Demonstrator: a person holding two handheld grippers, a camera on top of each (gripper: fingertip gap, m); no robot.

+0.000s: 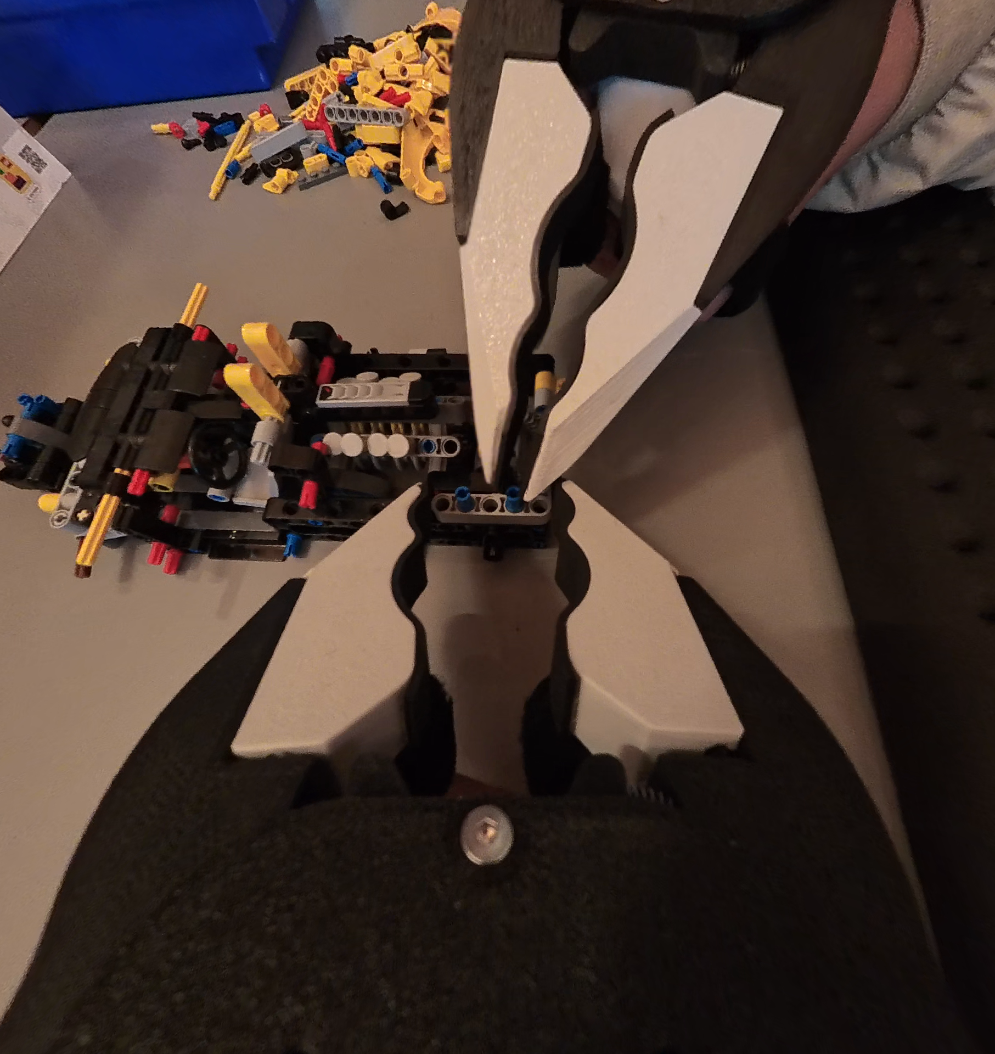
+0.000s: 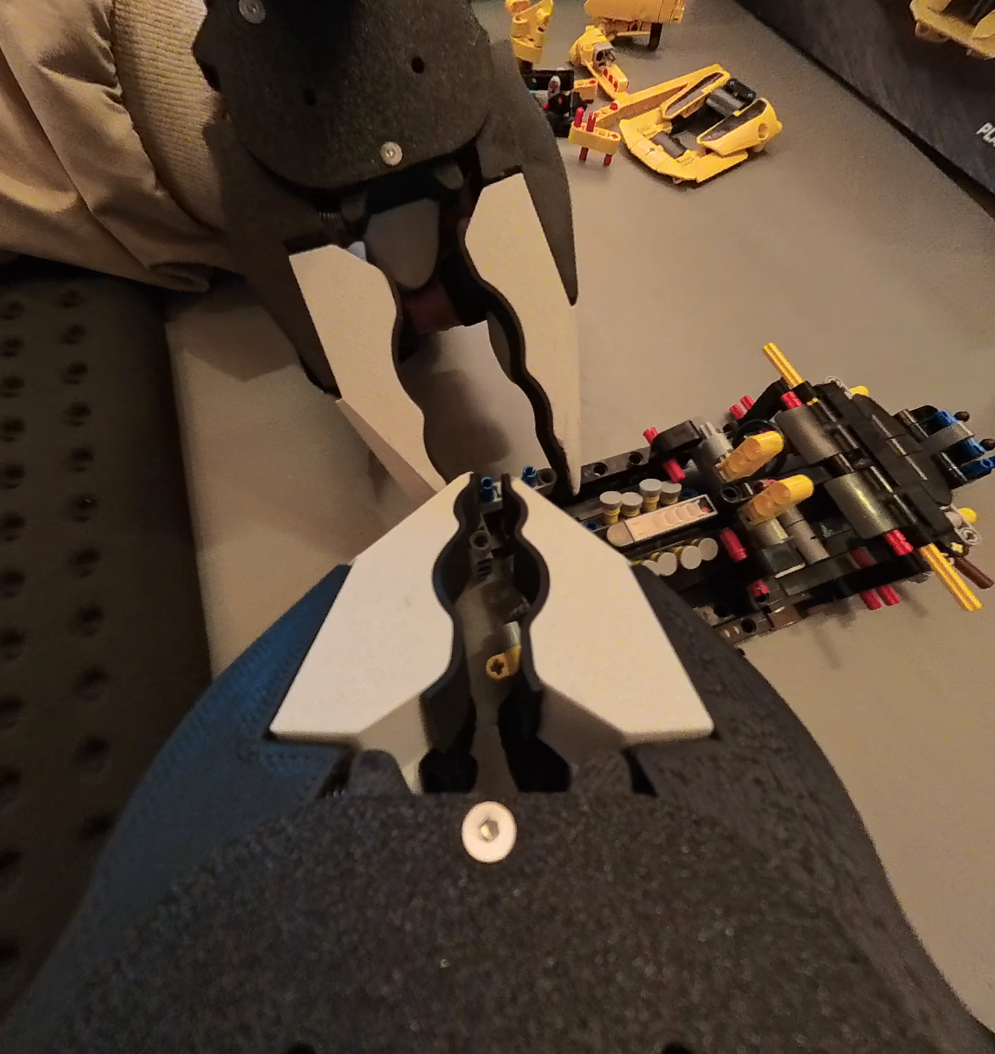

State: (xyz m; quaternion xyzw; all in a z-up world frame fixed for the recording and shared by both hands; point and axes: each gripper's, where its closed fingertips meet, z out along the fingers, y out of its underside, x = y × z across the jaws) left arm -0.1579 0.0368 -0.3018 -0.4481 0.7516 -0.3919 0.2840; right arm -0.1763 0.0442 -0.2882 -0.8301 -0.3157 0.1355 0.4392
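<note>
Left tongs [image 1: 490, 496] straddle, jaws apart, the grey beam [image 1: 492, 506] at the chassis [image 1: 255, 445] end. Right tongs [image 2: 494, 485] clamped on the same end. Loose parts [image 1: 358, 120] at 11 o'clock; table [image 1: 141, 656] edge at 3.

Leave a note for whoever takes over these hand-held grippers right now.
Left hand-held gripper: jaws wide, straddling the near end of the brick-built chassis at its grey beam; whether it clamps is unclear.
Right hand-held gripper: tips nearly closed, apparently pinching a blue pin standing in that beam.
Chassis lies on the grey table. A second blue pin is already in the beam.
Loose parts pile and yellow body panels lie apart, untouched.
</note>
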